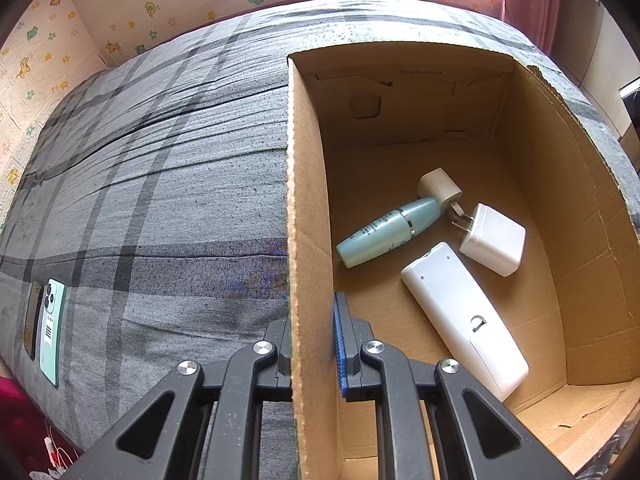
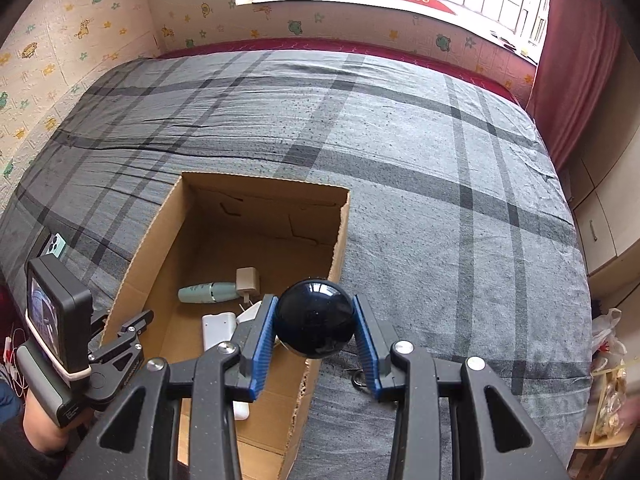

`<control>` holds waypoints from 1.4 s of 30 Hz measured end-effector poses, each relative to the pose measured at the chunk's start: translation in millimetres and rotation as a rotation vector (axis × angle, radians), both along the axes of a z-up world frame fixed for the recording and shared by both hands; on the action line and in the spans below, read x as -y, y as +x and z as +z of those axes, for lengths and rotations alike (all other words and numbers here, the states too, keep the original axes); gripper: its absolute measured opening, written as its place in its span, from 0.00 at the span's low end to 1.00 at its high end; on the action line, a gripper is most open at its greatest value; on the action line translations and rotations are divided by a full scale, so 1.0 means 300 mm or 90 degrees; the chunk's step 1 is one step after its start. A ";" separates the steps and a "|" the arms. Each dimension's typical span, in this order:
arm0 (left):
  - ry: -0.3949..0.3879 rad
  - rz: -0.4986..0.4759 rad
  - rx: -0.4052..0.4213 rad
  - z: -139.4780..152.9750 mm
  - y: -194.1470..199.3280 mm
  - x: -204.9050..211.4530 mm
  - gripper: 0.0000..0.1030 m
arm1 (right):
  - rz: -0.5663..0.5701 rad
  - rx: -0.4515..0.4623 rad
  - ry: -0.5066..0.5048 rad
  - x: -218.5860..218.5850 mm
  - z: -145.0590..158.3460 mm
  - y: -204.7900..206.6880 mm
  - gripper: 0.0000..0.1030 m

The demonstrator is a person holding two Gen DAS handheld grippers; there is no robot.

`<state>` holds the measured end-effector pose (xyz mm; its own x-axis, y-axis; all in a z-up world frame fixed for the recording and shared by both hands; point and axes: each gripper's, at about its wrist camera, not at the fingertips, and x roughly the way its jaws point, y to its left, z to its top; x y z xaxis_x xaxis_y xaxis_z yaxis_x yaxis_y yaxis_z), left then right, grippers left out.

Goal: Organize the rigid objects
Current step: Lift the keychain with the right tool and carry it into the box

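Note:
An open cardboard box sits on the grey plaid bed. Inside lie a teal bottle, a beige plug, a white charger and a white remote. My left gripper is shut on the box's left wall, one finger inside and one outside; it also shows in the right wrist view. My right gripper is shut on a glossy black ball, held above the box's right wall.
Two phones lie near the bed's left edge. A patterned wall and window are behind the bed. A red curtain and cabinets stand at the right, with bags on the floor.

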<state>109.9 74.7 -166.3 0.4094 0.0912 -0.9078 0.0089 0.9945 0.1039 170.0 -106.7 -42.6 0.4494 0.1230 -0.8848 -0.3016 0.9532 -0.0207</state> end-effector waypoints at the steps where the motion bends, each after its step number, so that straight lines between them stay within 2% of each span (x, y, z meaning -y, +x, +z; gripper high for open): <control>1: 0.000 0.000 0.000 -0.001 0.000 -0.001 0.14 | 0.004 -0.002 0.001 -0.012 -0.003 0.002 0.39; 20: -0.001 0.000 0.000 -0.003 0.002 -0.003 0.14 | 0.062 -0.059 0.002 -0.208 -0.160 -0.004 0.39; 32: 0.002 -0.001 0.000 -0.002 0.001 0.001 0.14 | 0.077 -0.123 -0.017 -0.260 -0.326 -0.042 0.39; 42: 0.005 -0.002 0.000 0.000 -0.001 0.005 0.14 | 0.080 -0.158 -0.031 -0.278 -0.406 -0.048 0.39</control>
